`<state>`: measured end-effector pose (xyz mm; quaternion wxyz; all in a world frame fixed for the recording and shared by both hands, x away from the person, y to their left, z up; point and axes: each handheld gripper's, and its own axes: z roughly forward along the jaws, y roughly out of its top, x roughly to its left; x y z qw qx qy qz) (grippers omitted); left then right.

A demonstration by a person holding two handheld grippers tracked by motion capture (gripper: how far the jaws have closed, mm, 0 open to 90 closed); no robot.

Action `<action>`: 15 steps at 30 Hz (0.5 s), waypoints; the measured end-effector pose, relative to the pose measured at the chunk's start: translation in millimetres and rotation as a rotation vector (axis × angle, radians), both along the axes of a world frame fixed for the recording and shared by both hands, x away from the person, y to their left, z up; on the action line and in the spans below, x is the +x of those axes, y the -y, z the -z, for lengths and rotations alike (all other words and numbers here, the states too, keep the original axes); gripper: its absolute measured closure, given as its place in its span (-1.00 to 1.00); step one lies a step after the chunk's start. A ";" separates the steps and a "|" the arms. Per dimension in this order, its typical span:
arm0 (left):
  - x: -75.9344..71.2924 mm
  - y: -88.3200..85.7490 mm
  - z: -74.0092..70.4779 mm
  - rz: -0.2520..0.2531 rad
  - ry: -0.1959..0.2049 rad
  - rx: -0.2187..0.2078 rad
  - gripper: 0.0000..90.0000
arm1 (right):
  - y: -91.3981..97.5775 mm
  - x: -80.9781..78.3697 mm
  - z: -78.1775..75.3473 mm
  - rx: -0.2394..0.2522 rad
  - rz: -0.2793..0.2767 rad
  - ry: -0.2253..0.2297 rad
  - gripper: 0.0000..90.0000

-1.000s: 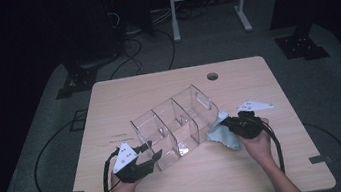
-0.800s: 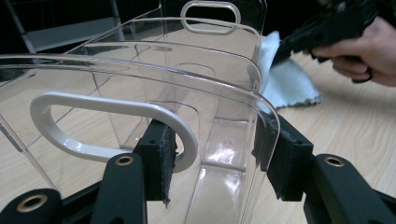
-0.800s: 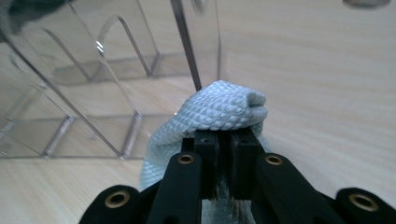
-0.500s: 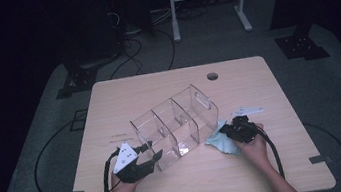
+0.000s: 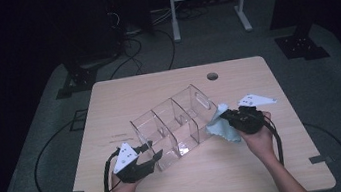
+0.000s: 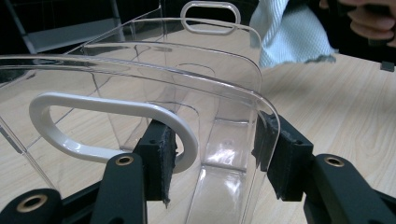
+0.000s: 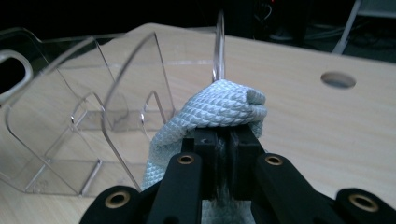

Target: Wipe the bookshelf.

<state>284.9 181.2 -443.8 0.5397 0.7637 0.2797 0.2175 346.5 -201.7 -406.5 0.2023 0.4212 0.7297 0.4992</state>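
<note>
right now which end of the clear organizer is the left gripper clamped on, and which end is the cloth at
The left gripper clamps the clear organizer at its near end wall with the white-rimmed handle. The blue cloth, in the right gripper, touches the far end.

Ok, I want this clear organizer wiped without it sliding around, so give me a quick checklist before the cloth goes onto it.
1. Left gripper clamped on the clear organizer end wall: ok.
2. Right gripper shut on the light blue cloth: ok.
3. Cloth bunched ahead of the jaws, ready to wipe: ok.
4. Cloth touching the organizer's near wall: cannot tell.
5. Organizer resting flat on the table: cannot tell.
</note>
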 end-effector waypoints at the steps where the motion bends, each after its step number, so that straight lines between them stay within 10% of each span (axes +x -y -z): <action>1: 0.0 -0.1 0.0 0.000 0.000 0.000 0.08 | -1.2 0.6 -2.1 -0.006 -0.002 0.001 0.86; 15: -0.3 1.6 0.3 0.000 0.003 0.001 0.08 | -5.1 8.5 47.5 -0.056 0.018 -0.107 0.86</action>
